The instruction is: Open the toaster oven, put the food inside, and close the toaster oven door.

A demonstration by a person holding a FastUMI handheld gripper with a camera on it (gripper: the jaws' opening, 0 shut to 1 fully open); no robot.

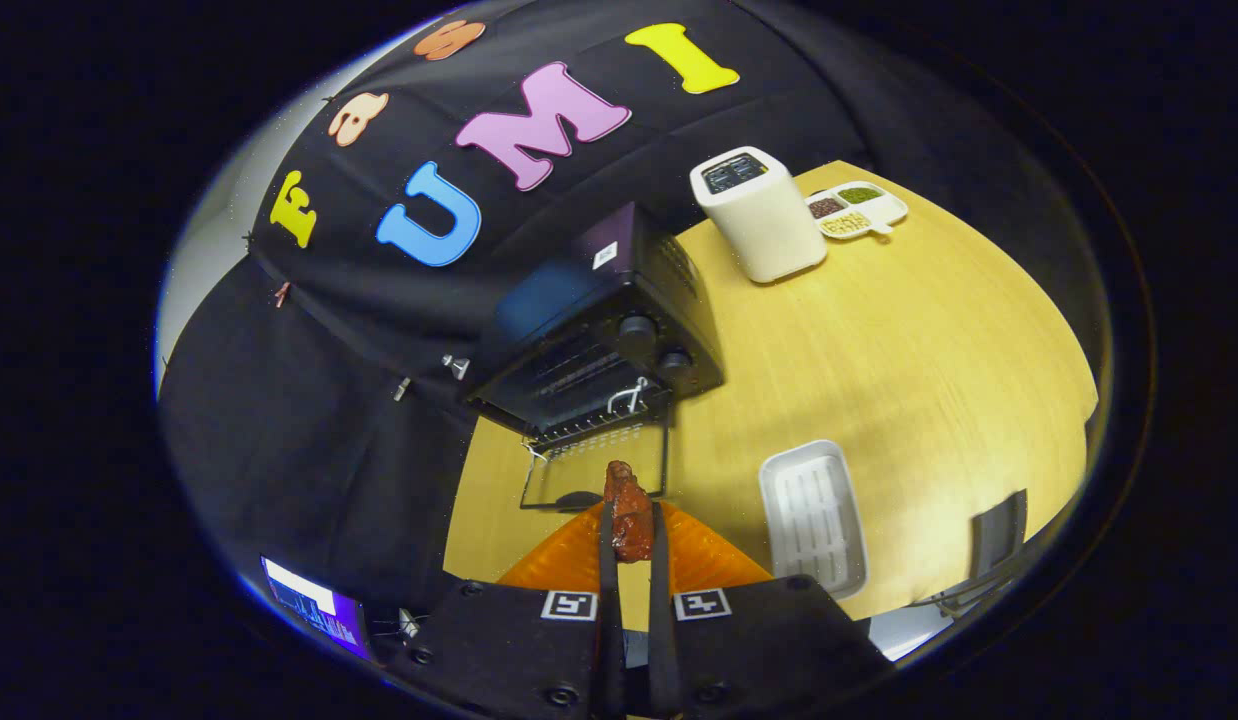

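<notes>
Hand-held gripper (630, 540) is clamping the food (629, 510), a reddish-brown chunk pinched narrow between both fingers, hanging in the air above the table (879, 340). Toaster oven (604, 330) is sitting just beyond the fingers, its door (594, 470) dropped open and lying flat toward the gripper, wire rack (589, 425) showing at the mouth. So the opening step looks done; the step in hand is carrying the food in.

Next move is calling for a forward reach over the lowered door, keeping the food high enough to clear the door's edge, then setting it on the rack before letting go. After that the door needs lifting shut.

Around: a white ribbed tray (814, 515) lying beside the fingers, a white box-shaped appliance (759, 215) farther back, a small divided dish (857, 208) with fillings next to it. None of these is sitting in the path; only the open door is lying between gripper and cavity.
</notes>
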